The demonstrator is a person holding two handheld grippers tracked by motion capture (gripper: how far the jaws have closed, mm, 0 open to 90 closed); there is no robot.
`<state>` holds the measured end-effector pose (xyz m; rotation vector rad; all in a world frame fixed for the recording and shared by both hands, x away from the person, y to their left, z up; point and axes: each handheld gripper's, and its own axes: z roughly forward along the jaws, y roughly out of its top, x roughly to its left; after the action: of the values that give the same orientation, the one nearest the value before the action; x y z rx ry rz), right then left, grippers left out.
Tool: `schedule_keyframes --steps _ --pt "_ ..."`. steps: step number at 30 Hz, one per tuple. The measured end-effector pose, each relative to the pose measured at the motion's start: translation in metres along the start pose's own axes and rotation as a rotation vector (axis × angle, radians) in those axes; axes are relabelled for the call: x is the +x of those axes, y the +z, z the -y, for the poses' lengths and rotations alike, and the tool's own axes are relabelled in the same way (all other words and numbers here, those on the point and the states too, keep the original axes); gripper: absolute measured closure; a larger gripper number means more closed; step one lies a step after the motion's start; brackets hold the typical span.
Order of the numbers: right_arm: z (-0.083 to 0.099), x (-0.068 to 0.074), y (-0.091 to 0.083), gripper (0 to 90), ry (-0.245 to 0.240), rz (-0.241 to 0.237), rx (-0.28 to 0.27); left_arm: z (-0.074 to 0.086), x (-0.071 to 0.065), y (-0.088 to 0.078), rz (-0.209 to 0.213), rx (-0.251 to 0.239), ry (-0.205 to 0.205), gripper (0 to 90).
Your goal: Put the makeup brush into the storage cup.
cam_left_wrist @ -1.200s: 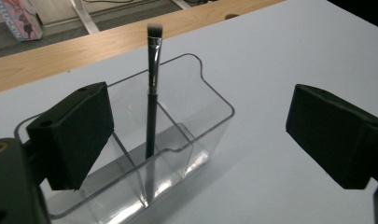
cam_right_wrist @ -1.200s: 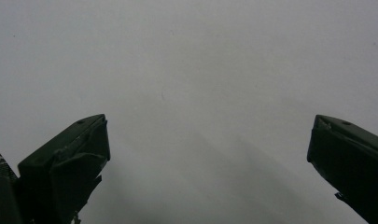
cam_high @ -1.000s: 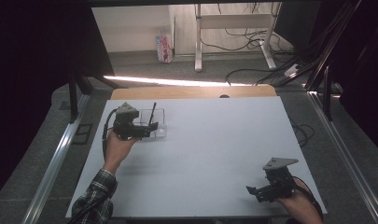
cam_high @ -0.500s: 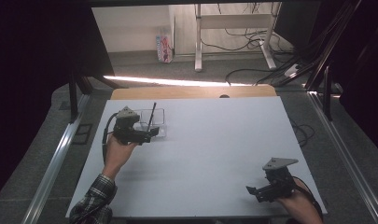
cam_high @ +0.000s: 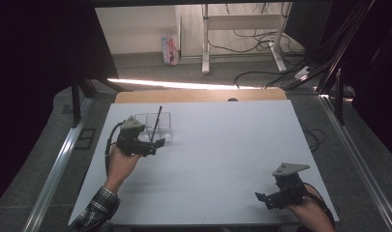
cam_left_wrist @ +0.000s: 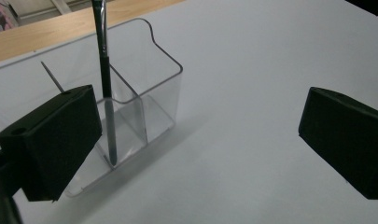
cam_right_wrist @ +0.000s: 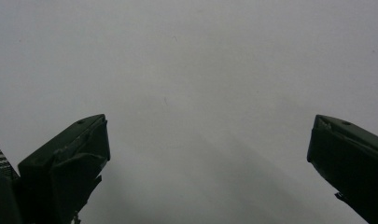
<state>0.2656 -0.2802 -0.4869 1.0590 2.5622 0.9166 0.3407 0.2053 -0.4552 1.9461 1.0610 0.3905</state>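
Observation:
A clear plastic holder (cam_high: 154, 126) with compartments stands at the table's far left. A black pen (cam_high: 157, 121) leans upright inside it. My left gripper (cam_high: 154, 146) is just in front of the holder, open, with nothing between its jaws. In the left gripper view the holder (cam_left_wrist: 149, 88) and the pen (cam_left_wrist: 105, 79) sit beside the left jaw, and the left gripper (cam_left_wrist: 200, 126) gapes wide over bare table. My right gripper (cam_high: 264, 199) rests near the front right edge, open and empty. In the right gripper view the right gripper (cam_right_wrist: 207, 140) faces plain white surface.
The white table top (cam_high: 222, 145) has a wooden strip (cam_high: 198, 95) along its far edge. Metal rails (cam_high: 58, 164) run along both sides. Beyond the table are a desk frame (cam_high: 242, 29), floor cables and a pink carton (cam_high: 169, 50).
My left gripper has drawn back a little from the holder toward the person. The pen still stands in the holder. The right gripper has not moved.

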Motion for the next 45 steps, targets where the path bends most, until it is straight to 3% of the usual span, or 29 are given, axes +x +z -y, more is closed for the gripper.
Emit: schedule_keyframes --steps 9,21,45 --pt "0.0 0.0 0.0 0.0 -0.009 -0.003 -0.009 0.006 -0.009 -0.006 0.006 -0.005 -0.002 0.0" --pt "0.0 0.0 0.0 0.0 -0.014 0.001 -0.01 0.02 -0.02 -0.013 0.003 0.016 0.042 0.0" --pt "0.0 -0.001 -0.002 0.0 -0.013 0.004 -0.022 0.041 -0.036 -0.036 0.008 0.002 0.055 0.0"
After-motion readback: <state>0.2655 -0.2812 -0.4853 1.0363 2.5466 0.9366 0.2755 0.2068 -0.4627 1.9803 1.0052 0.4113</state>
